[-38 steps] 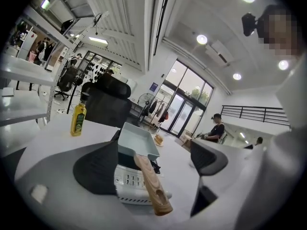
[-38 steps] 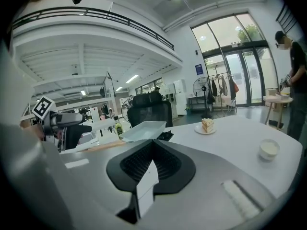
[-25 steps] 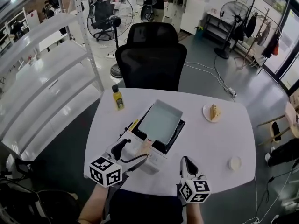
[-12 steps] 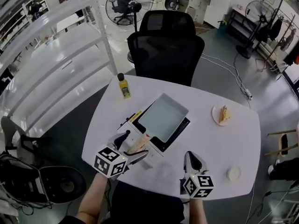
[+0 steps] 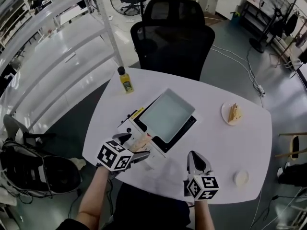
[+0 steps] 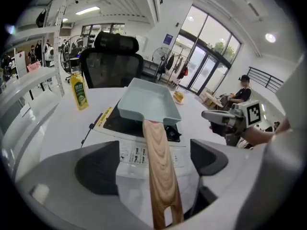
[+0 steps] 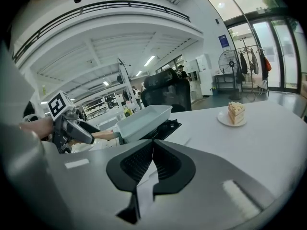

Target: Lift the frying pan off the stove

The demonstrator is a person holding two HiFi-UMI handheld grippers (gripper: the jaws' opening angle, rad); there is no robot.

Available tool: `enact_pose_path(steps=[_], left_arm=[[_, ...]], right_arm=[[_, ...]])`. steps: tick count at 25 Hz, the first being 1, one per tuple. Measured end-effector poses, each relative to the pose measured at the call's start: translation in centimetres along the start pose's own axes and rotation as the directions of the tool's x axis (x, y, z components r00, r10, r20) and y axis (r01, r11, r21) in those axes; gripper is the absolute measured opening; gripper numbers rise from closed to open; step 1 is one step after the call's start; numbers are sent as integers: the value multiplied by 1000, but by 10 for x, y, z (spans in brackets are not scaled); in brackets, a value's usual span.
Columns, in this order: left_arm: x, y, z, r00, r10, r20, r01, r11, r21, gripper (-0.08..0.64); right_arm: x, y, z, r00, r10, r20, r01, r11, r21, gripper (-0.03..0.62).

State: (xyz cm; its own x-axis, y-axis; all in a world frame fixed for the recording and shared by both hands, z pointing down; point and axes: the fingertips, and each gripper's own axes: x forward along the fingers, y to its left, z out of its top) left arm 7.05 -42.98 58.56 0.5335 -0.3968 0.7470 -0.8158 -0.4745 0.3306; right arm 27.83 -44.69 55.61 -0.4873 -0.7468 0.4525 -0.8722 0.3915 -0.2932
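A square pale-blue frying pan [image 5: 167,115] sits on the black-topped white stove [image 5: 186,128] in the middle of the table. Its wooden handle [image 5: 143,142] points toward me. My left gripper [image 5: 136,147] is open, with one jaw on each side of the handle and a gap on both sides. The left gripper view shows the handle [image 6: 158,171] running between the jaws to the pan [image 6: 146,99]. My right gripper [image 5: 195,157] is shut and empty, low over the table to the right of the stove. Its view shows the pan [image 7: 141,120] ahead on the left.
A yellow oil bottle [image 5: 125,80] stands at the table's far left. A plate with a slice of cake [image 5: 234,114] lies at the right, and a small white dish [image 5: 241,178] sits near the front right edge. A black office chair [image 5: 172,37] stands behind the table, with white shelving [image 5: 62,47] to the left.
My left gripper has moved forward along the wooden handle, which now sits deeper between its jaws. The pan rests where it was. The right gripper has hardly moved.
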Motion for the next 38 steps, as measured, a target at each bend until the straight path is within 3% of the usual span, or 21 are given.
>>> enact_pose_path(steps=[7, 8, 11, 16, 31, 38], left_arm=[[15, 5, -15, 981, 56, -185, -54, 998, 15, 492], [16, 6, -14, 980, 66, -188, -64, 998, 16, 466], [17, 12, -9, 980, 95, -174, -97, 995, -2, 278], [20, 3, -10, 982, 62, -180, -56, 998, 38, 187], [22, -1, -12, 989, 73, -128, -67, 997, 48, 186], [24, 0, -7, 987, 135, -84, -132, 990, 45, 186]], right_arm=[[8, -7, 6, 1000, -1, 15, 1, 1000, 14, 6], [9, -8, 5, 1000, -2, 14, 2, 1000, 16, 6], [9, -11, 4, 1000, -8, 11, 8, 1000, 23, 6], [7, -13, 2, 1000, -20, 12, 20, 999, 35, 6], [-5, -15, -2, 999, -52, 16, 51, 997, 53, 6], [-10, -12, 0, 998, -63, 27, 61, 997, 55, 6]])
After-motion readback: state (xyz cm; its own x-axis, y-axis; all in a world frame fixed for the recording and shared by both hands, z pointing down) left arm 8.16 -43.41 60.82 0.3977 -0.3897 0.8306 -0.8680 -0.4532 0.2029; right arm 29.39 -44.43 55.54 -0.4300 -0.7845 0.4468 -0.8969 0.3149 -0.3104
